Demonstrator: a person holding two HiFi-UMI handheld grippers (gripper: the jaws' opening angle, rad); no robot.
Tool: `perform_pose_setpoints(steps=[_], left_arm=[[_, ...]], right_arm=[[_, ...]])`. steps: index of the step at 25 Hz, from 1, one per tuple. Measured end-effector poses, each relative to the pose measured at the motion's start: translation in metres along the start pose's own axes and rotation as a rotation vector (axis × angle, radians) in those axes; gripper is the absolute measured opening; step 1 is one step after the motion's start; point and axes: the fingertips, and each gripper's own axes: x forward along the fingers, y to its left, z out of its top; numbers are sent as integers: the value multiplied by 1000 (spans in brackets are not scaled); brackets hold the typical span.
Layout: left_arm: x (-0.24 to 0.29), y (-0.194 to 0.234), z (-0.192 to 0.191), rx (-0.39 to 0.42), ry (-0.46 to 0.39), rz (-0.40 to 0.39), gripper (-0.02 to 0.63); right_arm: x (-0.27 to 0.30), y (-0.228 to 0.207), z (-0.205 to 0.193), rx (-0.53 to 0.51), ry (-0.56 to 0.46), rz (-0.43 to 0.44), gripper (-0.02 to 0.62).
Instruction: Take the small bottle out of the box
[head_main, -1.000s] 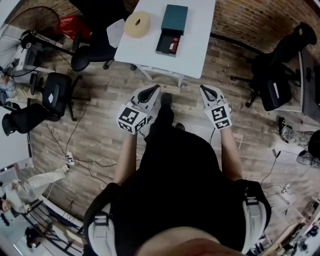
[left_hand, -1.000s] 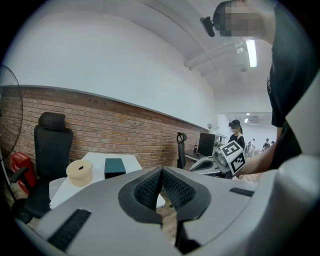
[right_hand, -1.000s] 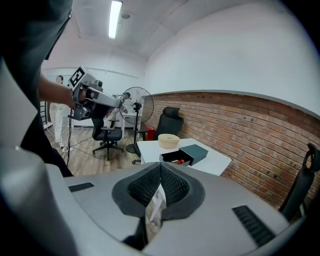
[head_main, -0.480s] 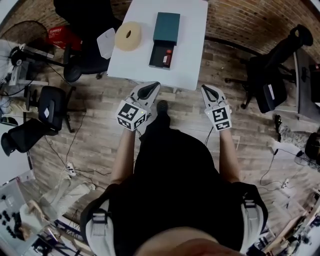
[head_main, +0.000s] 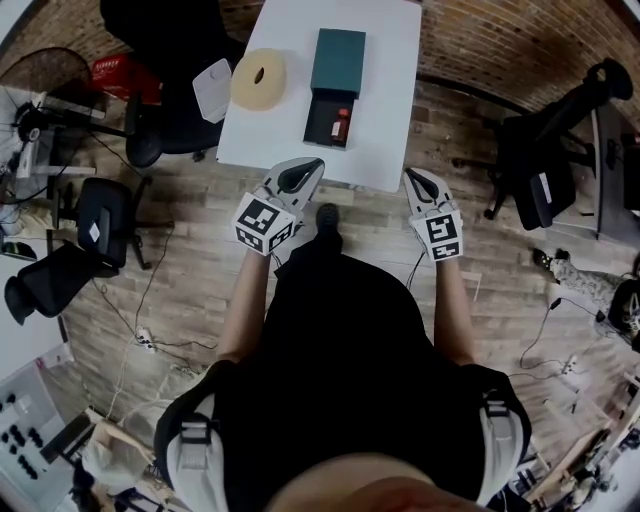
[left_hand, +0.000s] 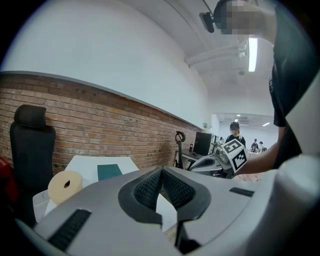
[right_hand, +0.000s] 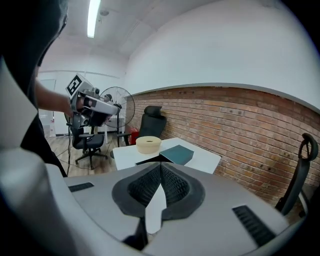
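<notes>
A teal box (head_main: 338, 60) lies on the white table (head_main: 395, 90), its black drawer (head_main: 322, 122) pulled out toward me. In that drawer sits the small red bottle (head_main: 340, 125). My left gripper (head_main: 305, 165) hovers just short of the table's near edge, shut and empty. My right gripper (head_main: 412, 176) is level with it at the right, also shut with nothing in it. In the left gripper view the shut pads (left_hand: 161, 172) point at the teal box (left_hand: 109, 171). In the right gripper view the box (right_hand: 177, 154) shows beyond the shut pads (right_hand: 161, 169); the bottle is hidden in both gripper views.
A beige tape roll (head_main: 258, 78) lies left of the box. A white pad (head_main: 212, 90) sticks out past the table's left edge. Black office chairs stand at left (head_main: 100, 210) and right (head_main: 545, 170). Cables trail over the wooden floor.
The table with the box has come closer in the head view. Both grippers, still shut, now hover near its front edge.
</notes>
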Motion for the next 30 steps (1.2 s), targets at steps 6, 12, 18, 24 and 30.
perform_pose_setpoints(steps=[6,12,18,24,30], left_arm=[[8,30,1,-2,1,-18,20],[23,56,9,16,-5,-63,20],[36,79,15,32,1,-104,20],[43,85,11,46,19,-145,20],[51,90,9,35,32,-136,20]], right_arm=[[25,-4,16,-27,5,-17,-2],[46,-18,26,-18,5,-62,-3],[68,-28,46,-17,-15,-108,-2],[81,-19,39,4,13,-113,-3],[84,-25,27,21,38,-98,-3]])
